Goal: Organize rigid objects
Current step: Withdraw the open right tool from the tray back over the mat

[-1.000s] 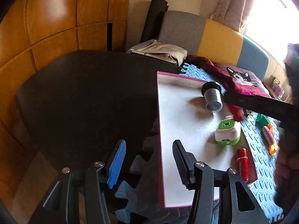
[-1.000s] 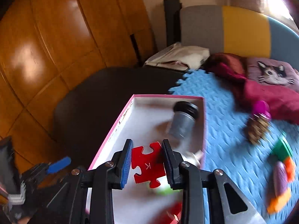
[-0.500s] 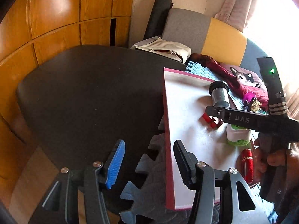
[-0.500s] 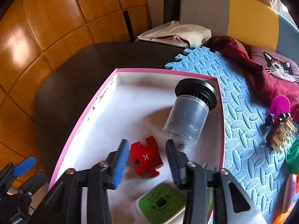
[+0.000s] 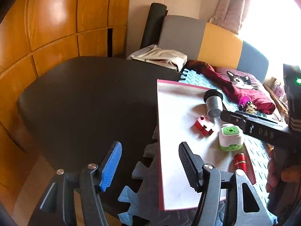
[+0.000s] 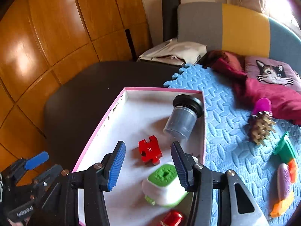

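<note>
A pink-rimmed white box (image 6: 105, 128) (image 5: 160, 113) lies on the blue foam mat. In it lie a red puzzle piece (image 6: 150, 150) (image 5: 203, 125), a grey cup with a black lid (image 6: 183, 115) (image 5: 213, 103) on its side, a green and white cube (image 6: 162, 184) (image 5: 230, 136) and a red cylinder (image 6: 172, 219) (image 5: 239, 162). My right gripper (image 6: 147, 164) is open and empty, just above and behind the puzzle piece. My left gripper (image 5: 148, 164) is open and empty, over the box's near left edge and the dark table.
On the blue mat (image 6: 225, 131) right of the box lie a purple-handled brush (image 6: 260, 120), a green toy (image 6: 285, 147) and a purple and orange toy (image 6: 284, 188). A red cloth (image 6: 263, 86) and a cat cushion (image 6: 270, 71) lie behind. The dark table (image 5: 84, 103) extends left.
My right gripper has opened and let go of the red puzzle piece, which now lies in the box. The gripper has drawn back a little. My left gripper stays open.
</note>
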`<state>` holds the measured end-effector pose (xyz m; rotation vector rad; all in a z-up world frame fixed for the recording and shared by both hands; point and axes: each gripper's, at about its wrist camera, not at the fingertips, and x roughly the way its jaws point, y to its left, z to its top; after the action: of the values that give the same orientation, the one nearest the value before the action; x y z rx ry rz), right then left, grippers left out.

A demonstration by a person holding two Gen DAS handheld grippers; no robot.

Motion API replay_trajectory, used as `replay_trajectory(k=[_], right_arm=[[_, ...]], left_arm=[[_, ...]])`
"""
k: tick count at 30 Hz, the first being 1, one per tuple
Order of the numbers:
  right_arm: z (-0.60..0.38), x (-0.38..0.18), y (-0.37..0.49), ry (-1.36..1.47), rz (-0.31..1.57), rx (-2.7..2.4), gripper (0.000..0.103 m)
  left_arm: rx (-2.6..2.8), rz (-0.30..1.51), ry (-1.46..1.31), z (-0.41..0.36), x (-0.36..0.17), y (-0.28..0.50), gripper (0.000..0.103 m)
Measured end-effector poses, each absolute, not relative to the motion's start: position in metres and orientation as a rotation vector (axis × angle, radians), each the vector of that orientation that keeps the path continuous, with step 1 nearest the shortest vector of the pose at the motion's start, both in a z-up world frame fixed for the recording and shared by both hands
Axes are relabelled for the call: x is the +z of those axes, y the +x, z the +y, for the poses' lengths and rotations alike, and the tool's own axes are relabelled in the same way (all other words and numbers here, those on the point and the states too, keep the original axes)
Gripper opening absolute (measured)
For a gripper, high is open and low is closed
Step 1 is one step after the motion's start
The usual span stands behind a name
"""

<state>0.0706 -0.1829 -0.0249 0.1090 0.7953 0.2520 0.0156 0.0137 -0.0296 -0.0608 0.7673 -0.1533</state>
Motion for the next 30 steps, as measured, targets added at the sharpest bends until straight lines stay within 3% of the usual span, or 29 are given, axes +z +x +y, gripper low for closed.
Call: replay_trajectory(k=[10,30], right_arm=[[-0.218,-0.018,0.031,0.091,0.749,0.181,0.051],[-0.347,-0.011,-0.017,0.068,0.709,-0.108,0.051]], left_arm=[[-0.187,0.738,-0.020,-0.005,-0.019,0.007,0.070],[-0.284,0.727,0.075,-0.059,-0.008,0.006,0.070]])
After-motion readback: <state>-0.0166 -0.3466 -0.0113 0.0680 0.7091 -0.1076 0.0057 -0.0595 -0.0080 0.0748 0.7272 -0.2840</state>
